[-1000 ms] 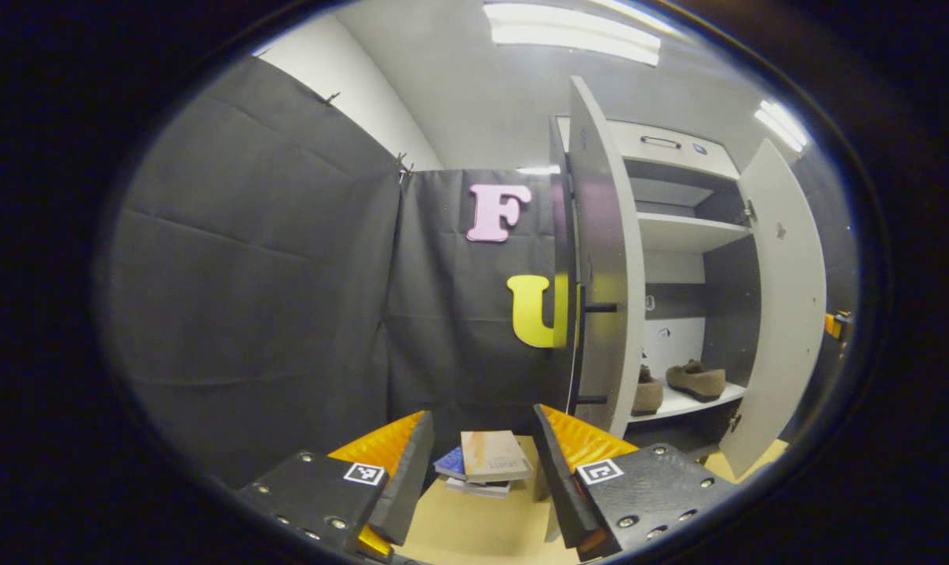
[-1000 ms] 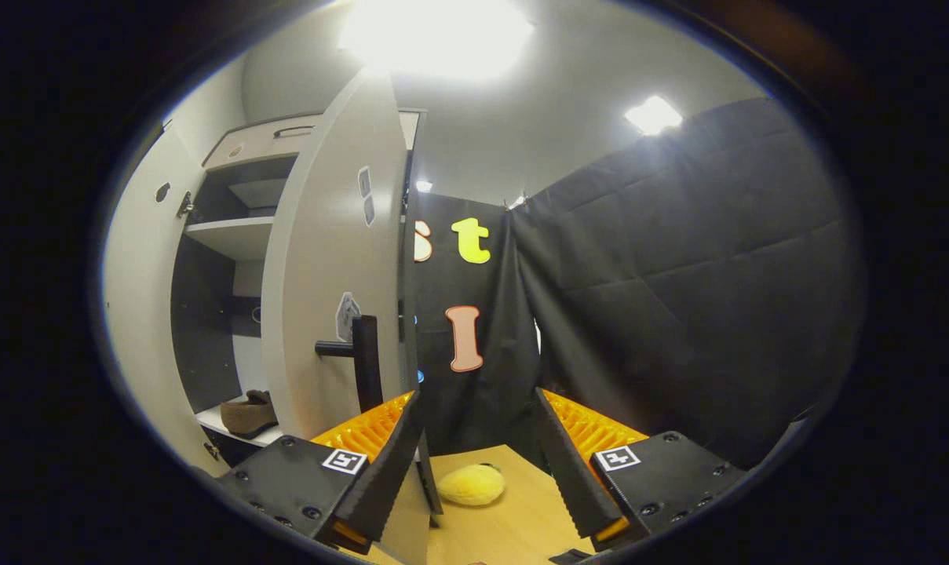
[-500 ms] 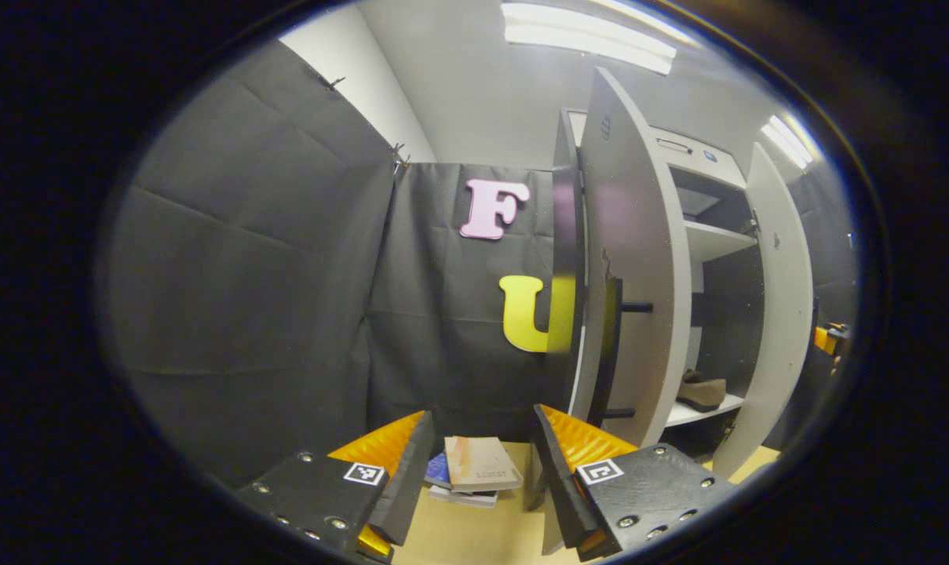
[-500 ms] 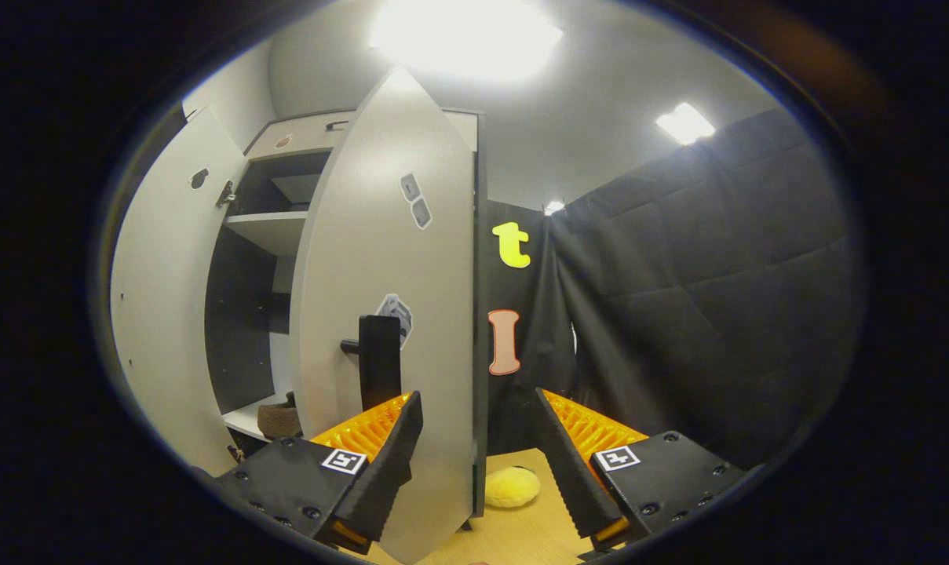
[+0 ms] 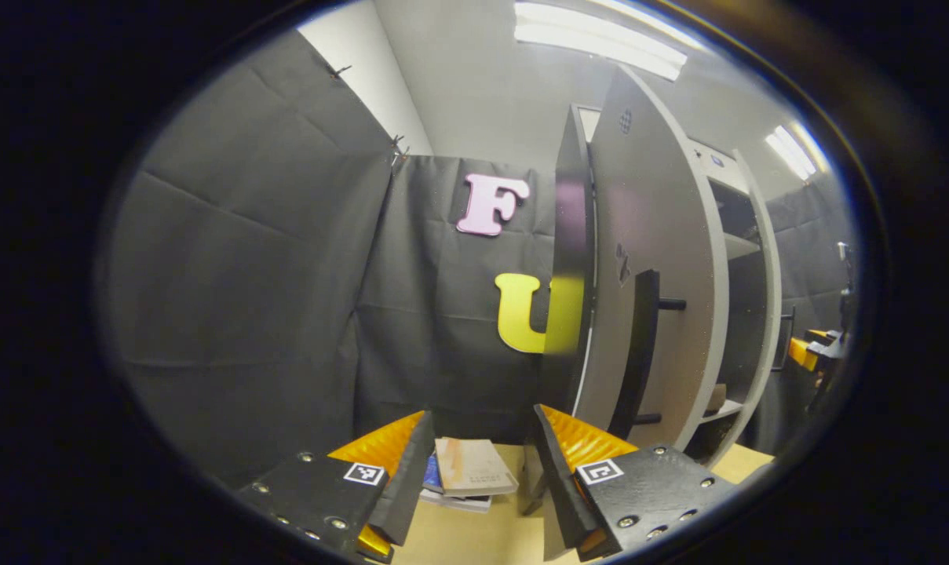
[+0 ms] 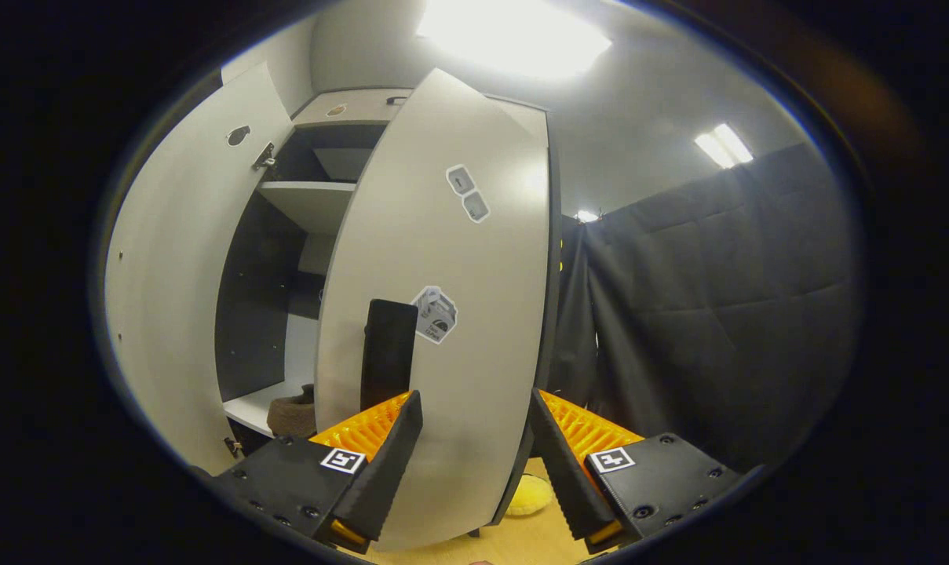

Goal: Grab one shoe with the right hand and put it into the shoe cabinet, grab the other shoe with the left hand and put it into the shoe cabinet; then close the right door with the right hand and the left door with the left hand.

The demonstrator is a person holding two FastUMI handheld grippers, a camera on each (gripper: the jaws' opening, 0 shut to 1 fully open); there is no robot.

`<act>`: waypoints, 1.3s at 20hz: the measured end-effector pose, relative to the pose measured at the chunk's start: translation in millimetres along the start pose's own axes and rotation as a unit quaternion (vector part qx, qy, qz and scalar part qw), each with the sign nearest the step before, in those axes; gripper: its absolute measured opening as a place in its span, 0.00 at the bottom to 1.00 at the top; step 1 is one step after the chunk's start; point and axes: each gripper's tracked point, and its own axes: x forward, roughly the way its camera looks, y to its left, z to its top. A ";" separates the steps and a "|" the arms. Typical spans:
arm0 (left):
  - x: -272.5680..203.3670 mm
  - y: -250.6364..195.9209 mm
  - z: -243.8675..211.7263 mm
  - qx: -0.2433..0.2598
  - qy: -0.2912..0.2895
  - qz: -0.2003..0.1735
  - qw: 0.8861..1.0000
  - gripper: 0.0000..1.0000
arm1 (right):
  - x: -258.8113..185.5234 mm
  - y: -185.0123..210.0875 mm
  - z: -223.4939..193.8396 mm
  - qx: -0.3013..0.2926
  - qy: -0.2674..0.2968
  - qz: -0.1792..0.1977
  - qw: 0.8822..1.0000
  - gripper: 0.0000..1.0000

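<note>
In the left gripper view, the left gripper sits at six o'clock with its fingers spread wide and nothing between them; past the gap a small stack of books lies on the wooden floor. At about three o'clock stands the shoe cabinet, its left door swung partway across the opening, the long dark handle standing off its face. Through the narrow gap beyond the door's edge a sliver of one shoe shows on the lower shelf. Far out at three o'clock the other gripper can be seen, small and blurred. In the right gripper view, the right gripper is likewise wide open and holds nothing; the right door fills the centre, just ahead of the fingers, with its dark handle at about seven o'clock from centre and stickers on its face. At eight o'clock, a brown shoe rests on the white shelf inside. A yellow plush thing lies on the floor at six o'clock.
</note>
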 end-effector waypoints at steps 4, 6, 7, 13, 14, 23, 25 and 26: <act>32.3 -16.4 -3.3 -0.022 0.006 -0.022 0.999 0.73 | -12.9 -2.1 -7.7 0.022 0.007 0.000 1.000 0.95; 37.9 -34.1 -2.5 -0.035 0.007 -0.046 0.998 0.73 | -22.4 -5.6 -11.7 0.014 0.005 0.000 1.000 0.99; 38.9 -43.7 0.4 -0.036 0.005 -0.057 0.998 0.73 | -28.2 -10.6 -14.6 0.004 0.004 -0.001 1.000 0.98; 28.3 -63.0 3.1 -0.006 0.006 -0.044 0.999 0.73 | -46.8 -36.1 -26.1 -0.008 0.007 0.017 1.000 0.98; 29.2 -68.7 2.3 -0.011 0.007 -0.045 0.999 0.72 | -49.0 -42.0 -28.7 -0.005 0.008 0.017 1.000 0.98; 31.7 -155.5 -6.5 -0.006 0.003 -0.068 0.998 0.71 | -76.4 -96.5 -54.0 0.018 0.039 0.020 0.999 0.97; 36.9 -169.9 -8.0 -0.003 0.005 -0.071 0.997 0.71 | -80.9 -105.7 -56.1 0.019 0.042 0.015 0.999 0.97; 39.3 -176.9 -9.0 -0.004 0.007 -0.074 0.997 0.69 | -83.0 -109.2 -56.4 0.019 0.044 0.012 0.999 0.96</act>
